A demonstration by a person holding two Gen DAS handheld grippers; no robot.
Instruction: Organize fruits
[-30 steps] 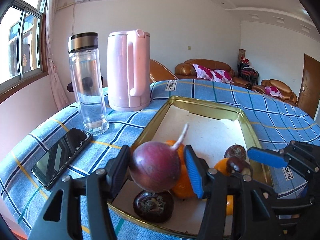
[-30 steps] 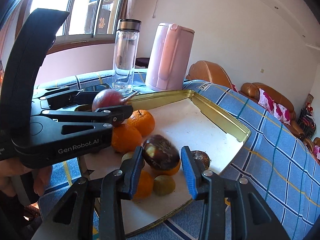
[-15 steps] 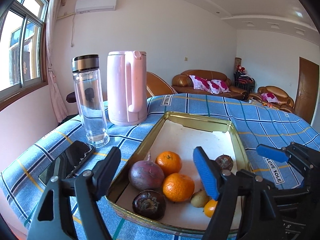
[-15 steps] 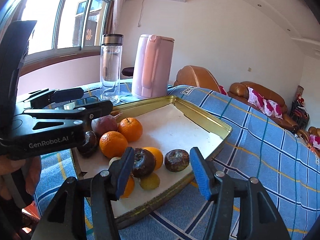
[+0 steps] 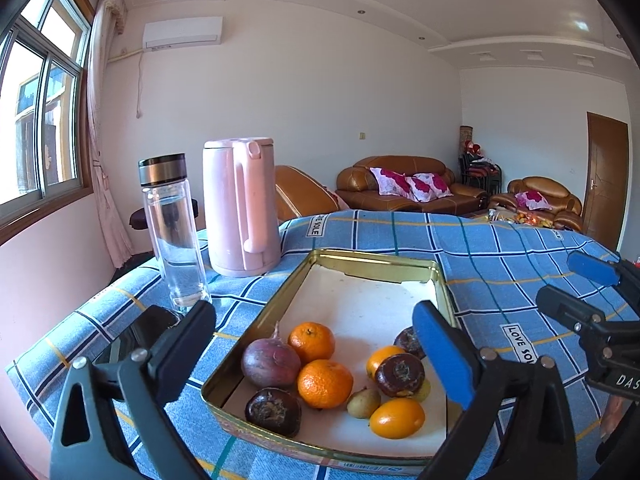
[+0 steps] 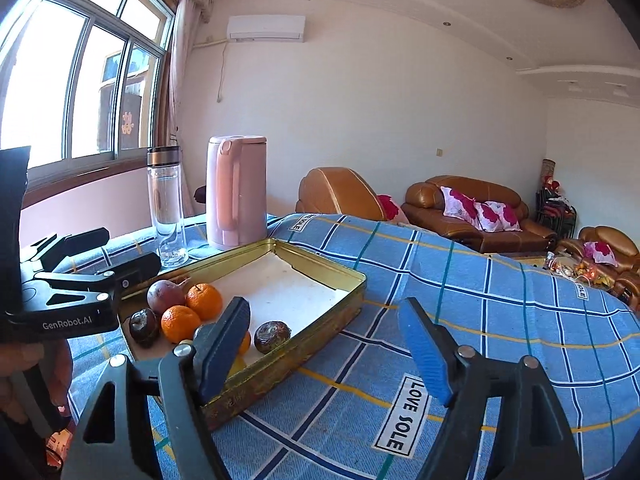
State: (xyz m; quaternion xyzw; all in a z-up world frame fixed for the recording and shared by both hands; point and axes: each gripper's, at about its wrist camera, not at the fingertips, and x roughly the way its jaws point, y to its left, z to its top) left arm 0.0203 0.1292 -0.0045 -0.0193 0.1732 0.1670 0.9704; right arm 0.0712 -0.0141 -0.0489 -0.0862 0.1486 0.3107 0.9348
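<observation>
A gold metal tray (image 5: pixel 376 257) (image 6: pixel 320 266) on the blue checked tablecloth holds the fruit at its near end: a purple passion fruit (image 5: pixel 270 363) (image 6: pixel 161 297), several oranges (image 5: pixel 325 383) (image 6: pixel 181 323), dark wrinkled fruits (image 5: pixel 273 412) (image 6: pixel 272 336) and a small green fruit (image 5: pixel 363 402). My left gripper (image 5: pixel 314 334) is open and empty, held back above the tray's near end. My right gripper (image 6: pixel 325 330) is open and empty, to the right of the tray over the cloth.
A pink kettle (image 5: pixel 240 208) (image 6: pixel 236 196) and a clear water bottle (image 5: pixel 173 232) (image 6: pixel 166 204) stand left of the tray. A black phone (image 5: pixel 136 336) lies near the bottle. Brown sofas (image 5: pixel 404 188) stand behind the table.
My left gripper let go of the purple passion fruit in the tray and drew back. My right gripper released a dark fruit, opened wide and moved back to the right.
</observation>
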